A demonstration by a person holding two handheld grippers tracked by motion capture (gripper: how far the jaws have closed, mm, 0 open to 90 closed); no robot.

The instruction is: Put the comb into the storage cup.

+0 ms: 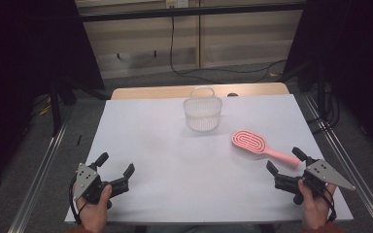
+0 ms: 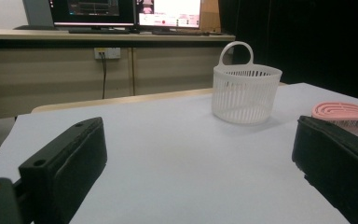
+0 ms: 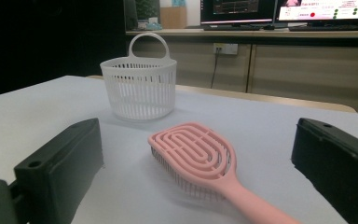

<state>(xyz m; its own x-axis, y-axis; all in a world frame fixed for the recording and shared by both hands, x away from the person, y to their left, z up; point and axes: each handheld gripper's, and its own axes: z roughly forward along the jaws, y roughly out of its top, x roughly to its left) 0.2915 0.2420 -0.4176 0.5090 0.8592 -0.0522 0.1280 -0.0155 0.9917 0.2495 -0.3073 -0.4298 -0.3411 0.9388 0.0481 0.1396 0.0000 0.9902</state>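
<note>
White sheeting covers the table (image 1: 175, 160), with a desk of lit monitors behind it in the gripper views. On the sheet a pink hairbrush (image 1: 260, 144) lies flat, bristles down, its handle pointing toward the right gripper (image 1: 285, 162); a white slotted basket (image 1: 202, 112) stands upright beyond it, near but apart. The likely step is picking up the brush, probably to drop it in the basket (the only container around). To do that well, the right gripper should come in low along the handle, straddle its narrow neck rather than the wide head, and close squarely so the brush does not pivot. Its jaws stand wide apart, holding and touching nothing, the handle just between them. The left gripper (image 1: 115, 165) rests near the table's front edge, jaws likewise wide and empty.
</note>
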